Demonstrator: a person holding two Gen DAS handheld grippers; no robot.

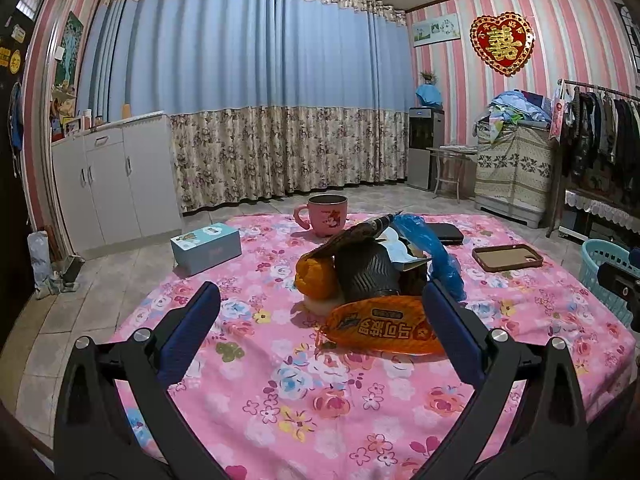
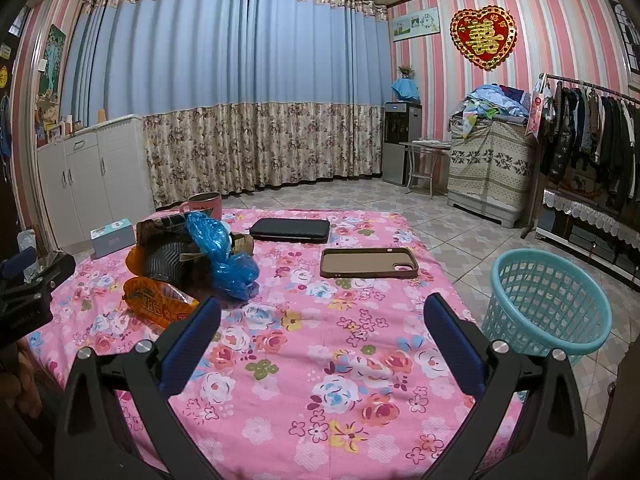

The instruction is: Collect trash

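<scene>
A heap of trash lies on the pink floral tablecloth (image 1: pixel 280 392): an orange snack wrapper (image 1: pixel 380 326), a black ribbed piece (image 1: pixel 370 272), an orange lump (image 1: pixel 316 276), a dark wrapper (image 1: pixel 360 232) and a blue plastic bag (image 1: pixel 432 252). My left gripper (image 1: pixel 320 312) is open just in front of the heap, the orange wrapper near its right finger. In the right wrist view the heap sits at the left, with the blue bag (image 2: pixel 224 256) and orange wrapper (image 2: pixel 156 300). My right gripper (image 2: pixel 320 320) is open and empty over bare cloth. A teal mesh basket (image 2: pixel 548 300) stands on the floor right of the table.
A pink mug (image 1: pixel 326 216), a light blue box (image 1: pixel 206 246), a brown phone case (image 2: pixel 368 262) and a black wallet (image 2: pixel 290 230) lie on the table. White cabinets (image 1: pixel 112 184) stand left, a clothes rack (image 2: pixel 592 132) right.
</scene>
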